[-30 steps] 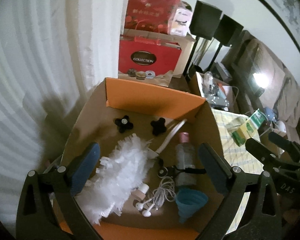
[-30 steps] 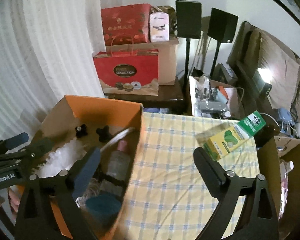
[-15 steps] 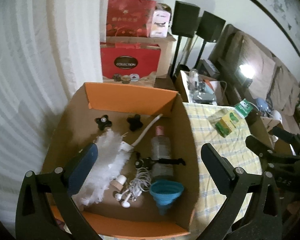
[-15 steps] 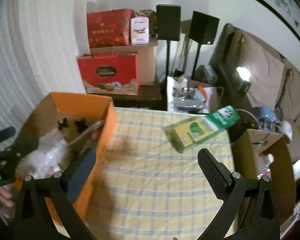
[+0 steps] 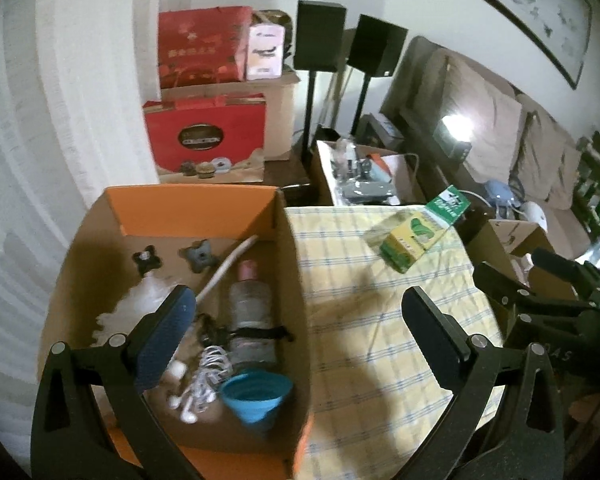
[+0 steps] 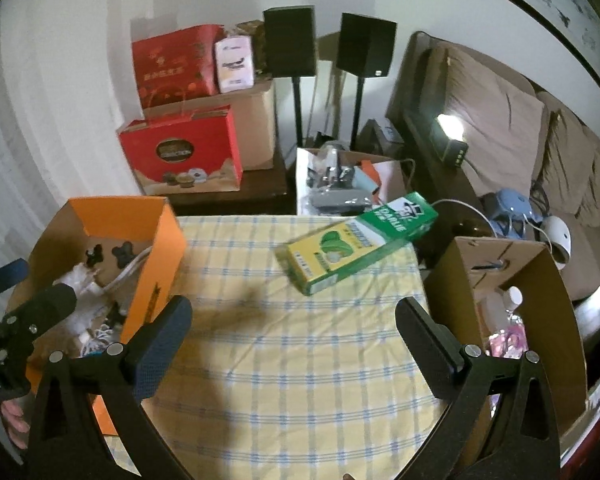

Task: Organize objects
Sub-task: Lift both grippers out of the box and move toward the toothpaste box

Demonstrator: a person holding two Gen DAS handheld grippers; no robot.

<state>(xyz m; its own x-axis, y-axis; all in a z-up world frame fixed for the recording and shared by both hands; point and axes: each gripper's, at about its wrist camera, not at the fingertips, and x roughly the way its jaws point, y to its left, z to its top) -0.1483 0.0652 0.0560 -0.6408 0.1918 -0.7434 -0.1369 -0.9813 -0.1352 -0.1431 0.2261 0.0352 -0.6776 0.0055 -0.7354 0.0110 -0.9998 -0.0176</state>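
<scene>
- The left gripper (image 5: 296,328) has its fingers spread wide with nothing between them; it hangs over the near right wall of the orange box (image 5: 196,210), which fills the 9 o'clock side of the left wrist view.
- The right gripper (image 6: 294,330) is likewise wide open and empty, above the bare middle of the checked cloth (image 6: 300,380) that covers the worktop.
- In the orange box lie a white feather duster (image 5: 140,300), two black star knobs (image 5: 146,259) toward the far wall, a clear bottle with a pink cap (image 5: 250,312), a tangle of white earphones (image 5: 204,376) and a blue folding funnel (image 5: 256,394) at the near end.
- The bottle lies flat along the box's right wall, cap toward 12 o'clock; the funnel sits just beside its base.
- A green and yellow toothpaste carton (image 6: 356,240) lies flat on the cloth at about 1 o'clock of the right wrist view, well apart from the orange box, its green end over the far right corner of the worktop.
- A plain cardboard box (image 6: 540,280) stands at 3 o'clock in that view, just off the cloth's right edge, with a white-capped bottle (image 6: 508,300) inside.
- At 9 o'clock in the right wrist view, fingertips of a hand (image 6: 14,420) show under the left gripper's body.
</scene>
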